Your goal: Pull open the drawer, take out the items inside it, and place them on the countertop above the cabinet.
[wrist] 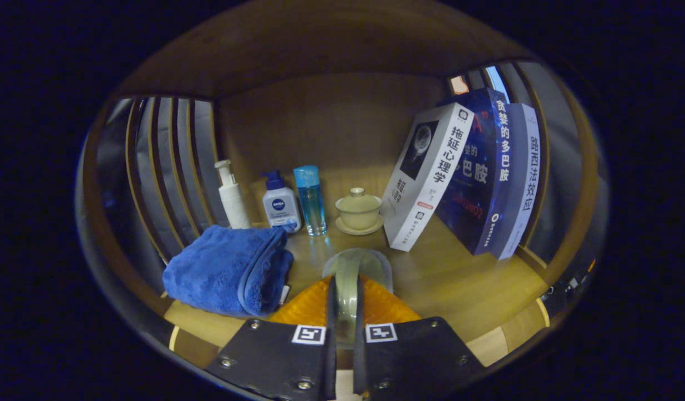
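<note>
My gripper (pixel 346 289) is shut on a pale green ceramic piece (pixel 358 264), cup-like, whose rim is pinched between both fingers. Its rounded body sticks out just ahead of the fingertips, low over the wooden countertop (pixel 448 278). I cannot tell whether it touches the wood. Beyond it, further back on the countertop, stands a matching pale green lidded tea bowl on its saucer (pixel 358 210). The drawer and the cabinet front are hidden from me.
A folded blue towel (pixel 228 270) lies left of the fingers. Behind it stand a white pump bottle (pixel 231 195), a white bottle with a blue cap (pixel 280 205) and a clear blue bottle (pixel 310 199). Three books (pixel 465 172) lean at the right. Slatted side walls (pixel 170 167) enclose the shelf.
</note>
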Available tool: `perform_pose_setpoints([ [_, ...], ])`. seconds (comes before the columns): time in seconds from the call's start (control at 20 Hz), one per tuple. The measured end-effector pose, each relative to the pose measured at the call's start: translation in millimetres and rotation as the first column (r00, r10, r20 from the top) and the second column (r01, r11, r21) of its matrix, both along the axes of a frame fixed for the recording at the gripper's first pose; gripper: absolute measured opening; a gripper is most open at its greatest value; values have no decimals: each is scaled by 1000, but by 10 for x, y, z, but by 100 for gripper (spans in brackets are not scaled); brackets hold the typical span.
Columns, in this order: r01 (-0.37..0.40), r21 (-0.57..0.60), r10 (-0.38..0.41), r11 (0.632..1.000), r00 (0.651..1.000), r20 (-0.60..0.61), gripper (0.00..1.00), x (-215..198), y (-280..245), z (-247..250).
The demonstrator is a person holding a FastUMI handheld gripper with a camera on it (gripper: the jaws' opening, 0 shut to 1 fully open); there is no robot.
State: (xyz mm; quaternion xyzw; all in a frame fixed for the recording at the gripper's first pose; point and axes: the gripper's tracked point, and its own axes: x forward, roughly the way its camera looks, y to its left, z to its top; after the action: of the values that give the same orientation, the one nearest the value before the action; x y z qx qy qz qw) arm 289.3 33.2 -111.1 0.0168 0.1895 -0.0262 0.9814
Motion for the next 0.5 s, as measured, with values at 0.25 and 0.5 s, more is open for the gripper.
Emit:
perform_pose_setpoints([
  [0.25,16,-21,-15,1000,998,57,33,-78,-7,178],
  [0.5,3,-24,-1,1000,996,89,68,-473,58,423],
])
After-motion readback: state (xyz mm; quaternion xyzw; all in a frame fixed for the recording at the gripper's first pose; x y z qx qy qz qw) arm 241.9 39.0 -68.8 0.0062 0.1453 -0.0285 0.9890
